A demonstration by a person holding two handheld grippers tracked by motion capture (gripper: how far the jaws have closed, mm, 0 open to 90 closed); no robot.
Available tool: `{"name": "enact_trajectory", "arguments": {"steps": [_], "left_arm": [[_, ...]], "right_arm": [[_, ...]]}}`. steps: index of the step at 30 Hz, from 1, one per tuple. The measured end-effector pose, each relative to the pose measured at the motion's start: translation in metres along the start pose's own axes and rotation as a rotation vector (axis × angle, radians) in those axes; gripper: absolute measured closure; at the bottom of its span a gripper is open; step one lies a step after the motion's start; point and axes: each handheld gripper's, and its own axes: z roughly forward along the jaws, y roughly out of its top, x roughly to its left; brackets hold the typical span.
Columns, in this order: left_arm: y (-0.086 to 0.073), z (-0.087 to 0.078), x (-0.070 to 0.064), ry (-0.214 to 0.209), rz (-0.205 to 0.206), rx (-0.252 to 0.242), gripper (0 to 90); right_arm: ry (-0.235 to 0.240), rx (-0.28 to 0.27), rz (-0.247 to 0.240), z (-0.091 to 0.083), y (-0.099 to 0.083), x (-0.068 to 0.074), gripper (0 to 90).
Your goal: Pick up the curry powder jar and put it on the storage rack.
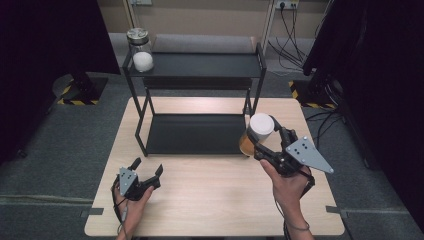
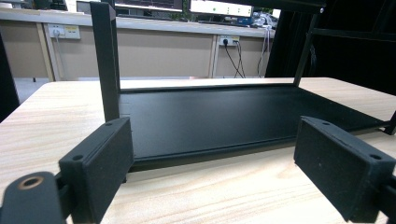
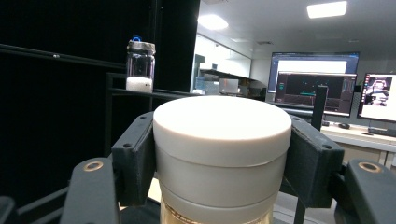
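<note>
The jar's [image 3: 222,158] base is cut off in the right gripper view, its amber contents barely showing. The right gripper [image 1: 267,142] has its jaws clamped on the jar's white lid [image 1: 261,125], beside the rack [image 1: 195,135]. The left gripper [image 1: 145,175] rests on the bench [image 1: 210,200], jaws wide.

A lab: computer monitors [image 3: 312,84], black curtains [image 1: 45,65], hazard-taped stand bases [image 1: 75,92].

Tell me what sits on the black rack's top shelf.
One glass jar with a metal lid stands at the left end of the top shelf, white contents filling its bottom. The shelf's far edge is hard to make out.
</note>
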Motion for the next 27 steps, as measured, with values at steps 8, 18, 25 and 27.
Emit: {"name": "enact_trajectory", "arguments": {"steps": [8, 18, 25, 27], "left_arm": [[0.000, 0.000, 0.000, 0.001, -0.001, 0.000, 11.5], [0.000, 0.000, 0.000, -0.001, 0.001, 0.002, 11.6], [0.000, 0.000, 0.000, 0.000, 0.001, 0.001, 11.6], [0.000, 0.000, 0.000, 0.000, 0.002, 0.002, 11.6]], "right_arm": [[0.002, -0.007, -0.005, 0.006, 0.007, 0.000, 34.2], [-0.001, -0.011, -0.006, 0.013, 0.011, 0.000, 34.2], [-0.008, -0.017, -0.015, 0.018, 0.017, -0.002, 34.2], [-0.010, -0.022, -0.017, 0.019, 0.020, -0.003, 34.2]]}}
